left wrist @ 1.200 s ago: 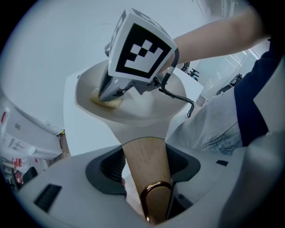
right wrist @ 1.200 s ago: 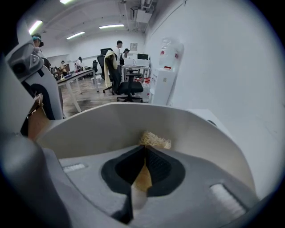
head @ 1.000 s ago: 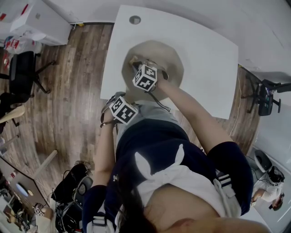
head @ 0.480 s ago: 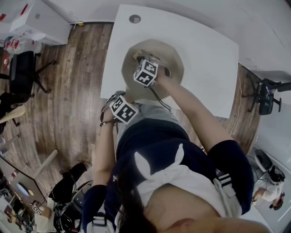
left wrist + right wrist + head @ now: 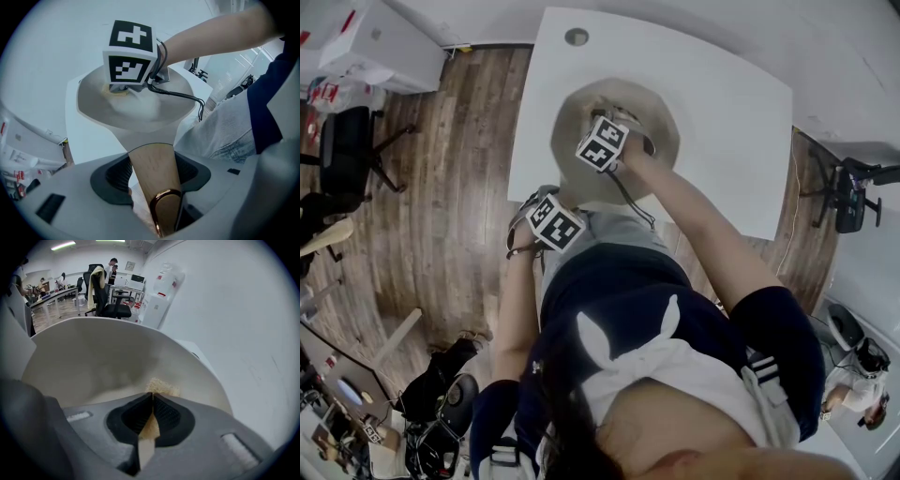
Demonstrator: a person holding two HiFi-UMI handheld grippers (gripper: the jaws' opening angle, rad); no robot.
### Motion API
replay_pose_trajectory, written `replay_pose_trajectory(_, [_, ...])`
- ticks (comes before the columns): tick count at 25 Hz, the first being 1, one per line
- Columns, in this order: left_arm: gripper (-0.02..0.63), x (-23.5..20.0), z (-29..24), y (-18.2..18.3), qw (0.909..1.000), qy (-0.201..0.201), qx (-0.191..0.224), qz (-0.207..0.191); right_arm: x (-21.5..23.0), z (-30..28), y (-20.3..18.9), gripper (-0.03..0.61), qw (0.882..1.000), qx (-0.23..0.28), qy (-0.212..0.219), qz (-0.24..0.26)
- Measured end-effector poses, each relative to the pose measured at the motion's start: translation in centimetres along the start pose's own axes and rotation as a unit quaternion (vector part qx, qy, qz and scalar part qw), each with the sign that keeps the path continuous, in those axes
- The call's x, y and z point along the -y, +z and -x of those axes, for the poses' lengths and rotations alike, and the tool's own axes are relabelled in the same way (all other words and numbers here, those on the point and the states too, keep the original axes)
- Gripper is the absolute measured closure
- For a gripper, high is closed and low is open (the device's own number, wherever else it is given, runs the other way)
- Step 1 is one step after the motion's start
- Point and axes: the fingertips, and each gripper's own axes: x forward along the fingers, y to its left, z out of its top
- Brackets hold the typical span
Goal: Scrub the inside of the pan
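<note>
Two tools divide labour: left tool (image 5: pixel 153 176) clamps the wooden handle (image 5: pixel 149 159) to steady the pan (image 5: pixel 108 357); right tool (image 5: pixel 151 416), jaws pinched on a sponge (image 5: pixel 161 386), presses it inside.

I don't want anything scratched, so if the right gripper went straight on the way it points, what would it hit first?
Most likely the inside of the pan: the right gripper, shut on a sponge, aims down into it, sponge leading. Depth is hard to judge.
</note>
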Motion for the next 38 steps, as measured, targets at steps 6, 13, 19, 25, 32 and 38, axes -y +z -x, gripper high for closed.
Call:
replay_pose_trajectory(6, [0.356,-0.2,0.2,0.1,1.0000,-0.001,0.001,0.002,1.4,-0.2,-1.4,0.569,0.999,-0.048,-0.013,-0.016])
replay_pose_trajectory(13, [0.356,-0.1,0.3,0.2,1.0000,-0.004,0.003,0.004,2.5,0.0,-3.3,0.569,0.995,-0.097,-0.023,-0.027])
replay_pose_trajectory(19, [0.356,0.1,0.3,0.3,1.0000,-0.003,0.004,0.005,3.0,0.3,-4.6,0.569,0.991,-0.123,-0.025,-0.036])
replay_pose_trajectory(25, [0.356,0.0,0.4,0.2,1.0000,-0.003,0.007,0.006,3.4,0.3,-5.9,0.569,0.985,-0.166,-0.027,-0.033])
replay_pose_trajectory(32, [0.357,-0.2,0.3,0.0,0.9999,-0.002,0.010,0.008,3.3,0.4,-7.0,0.569,0.979,-0.205,-0.003,-0.019])
replay_pose_trajectory(38, [0.360,0.2,0.3,0.1,0.9998,-0.003,0.011,0.019,3.2,1.2,-8.9,0.569,0.969,-0.246,0.028,-0.027])
